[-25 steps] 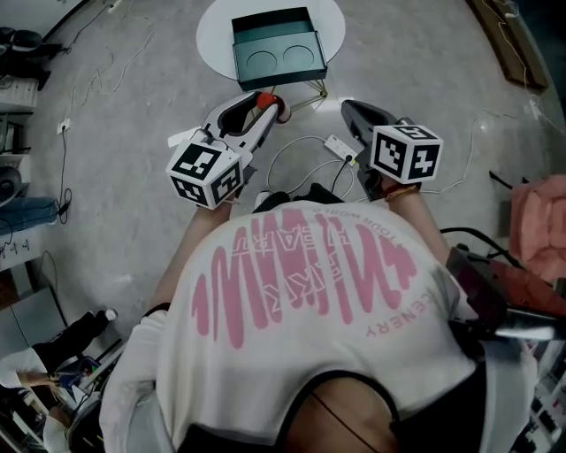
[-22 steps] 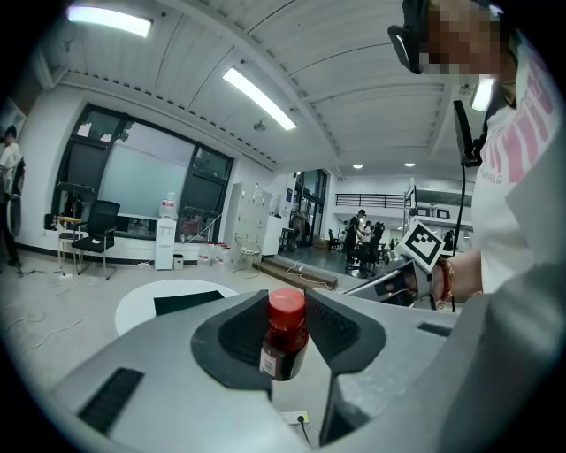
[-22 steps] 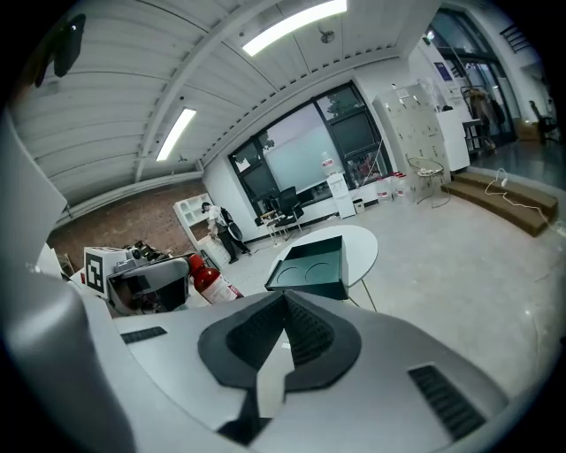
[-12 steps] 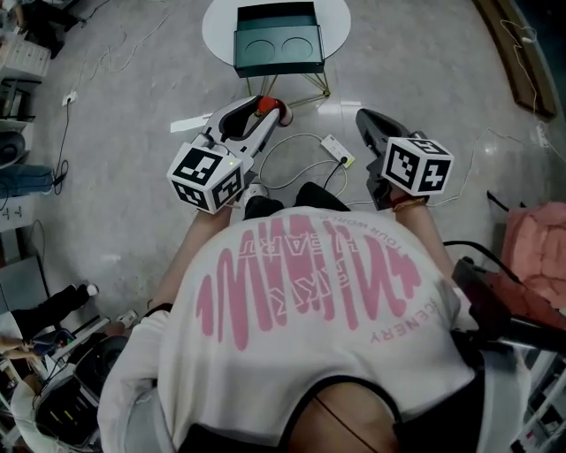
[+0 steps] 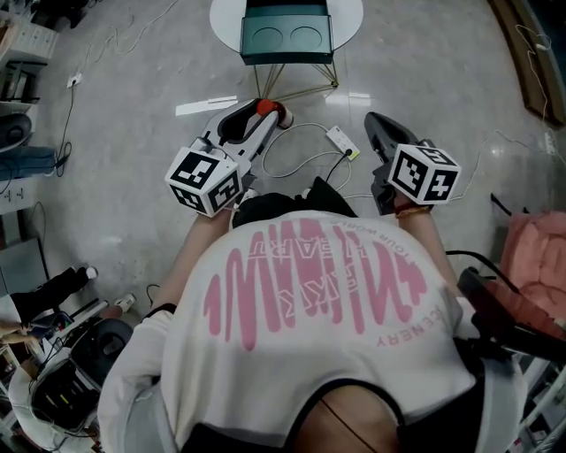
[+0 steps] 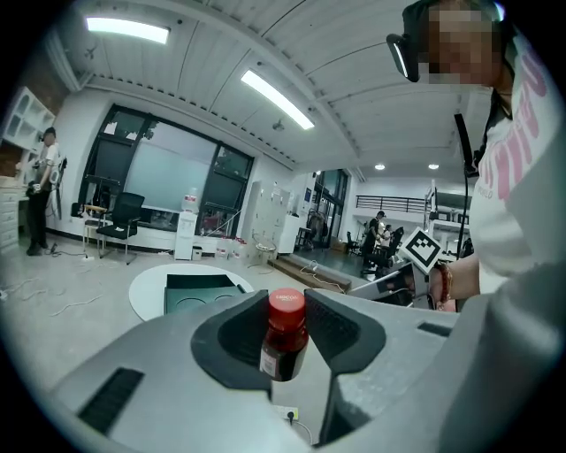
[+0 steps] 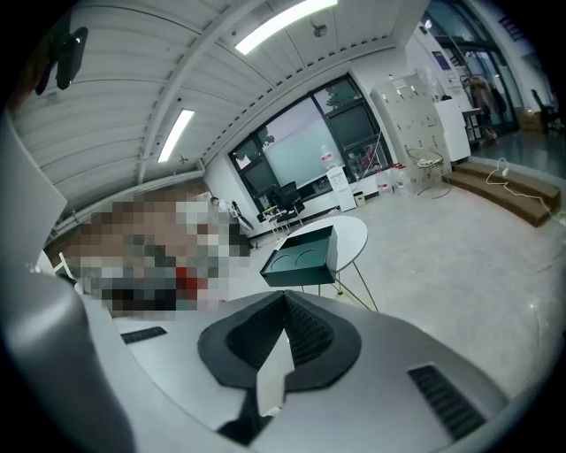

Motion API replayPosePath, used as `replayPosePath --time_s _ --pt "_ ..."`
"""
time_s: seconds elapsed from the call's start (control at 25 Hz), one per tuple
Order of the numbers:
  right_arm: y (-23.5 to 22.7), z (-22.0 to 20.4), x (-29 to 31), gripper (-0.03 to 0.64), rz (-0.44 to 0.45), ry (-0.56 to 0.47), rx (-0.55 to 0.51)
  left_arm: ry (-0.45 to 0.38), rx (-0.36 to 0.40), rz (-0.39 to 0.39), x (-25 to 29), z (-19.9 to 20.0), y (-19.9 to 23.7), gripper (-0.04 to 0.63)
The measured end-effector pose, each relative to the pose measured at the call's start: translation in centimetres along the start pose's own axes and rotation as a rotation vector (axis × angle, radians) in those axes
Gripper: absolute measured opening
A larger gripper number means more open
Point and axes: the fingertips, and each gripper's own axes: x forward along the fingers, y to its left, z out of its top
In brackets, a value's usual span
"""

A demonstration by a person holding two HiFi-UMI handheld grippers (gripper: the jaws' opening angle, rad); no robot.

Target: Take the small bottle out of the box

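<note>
Two hand-held grippers over an open floor, with the box [image 5: 285, 58] as landmark. The dark green box stands on a round white tabletop [image 5: 347, 12] carried on thin wire legs [image 5: 281, 81]. The small bottle [image 5: 266, 106] is out of the box and well apart from it, on the person's side, gripped between the jaws of the left hand-held gripper [image 5: 270, 109]. The right hand-held gripper [image 5: 372, 120] also hangs on the person's side of the box, to its right, with its jaws closed tip to tip on nothing. Between the box and the person, a white power strip [image 5: 340, 142] and looping cable [image 5: 296, 133] lie on the floor, with a pale strip [image 5: 205, 107] to the box's lower left; none of these touches either hand-held gripper. The head view shows only the bottle's red cap, while the person's white, pink-printed shirt [image 5: 318, 301] fills its lower half. The left gripper view adds the bottle's [image 6: 284, 338] dark body and pale label, upright between the pads of the left hand-held gripper [image 6: 285, 305], with the box [image 6: 202, 294] and tabletop [image 6: 144, 292] beyond. The right gripper view shows the right hand-held gripper [image 7: 285, 297], and past it the box [image 7: 299, 262] tilted in frame, two round recesses in its floor, on the tabletop [image 7: 355, 234].
</note>
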Motion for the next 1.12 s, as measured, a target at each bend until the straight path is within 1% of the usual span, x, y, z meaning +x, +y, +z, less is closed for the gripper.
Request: replayPosePath --time_s 0.12,0.2,0.36,0.52,0.76,0.96,1.12 --pt "-0.1 1.2 -0.4 0.005 -0.013 -0.07 0.041 -0.02 -0.013 0.005 -0.6 0.9 1.2 0.129" --pt "-0.1 2.3 -0.5 0.005 -0.034 -0.111 0.068 -0.04 -0.041 0.018 -1.1 1.7 2.6 0.129" --pt "0.9 3.5 0.4 0.005 -0.083 -0.146 0.089 -0.087 -0.108 0.032 -2.1 3.4 5.7 0.129" --pt "2.8 3.7 1.6 0.005 -0.111 -0.178 0.118 -0.103 -0.151 0.015 -3.3 4.1 7.7 0.129" --pt "5.2 2.8 2.9 0.005 -0.14 -0.176 0.132 -0.114 -0.169 -0.012 -5.1 4.4 9.7 0.129" --pt "6.3 1.7 3.2 0.005 -0.177 -0.16 0.128 -0.096 -0.167 -0.019 -6.8 3.7 10.8 0.129" --pt "8.5 0.2 2.7 0.003 -0.209 -0.155 0.132 -0.085 -0.171 -0.025 -10.0 3.0 11.5 0.129"
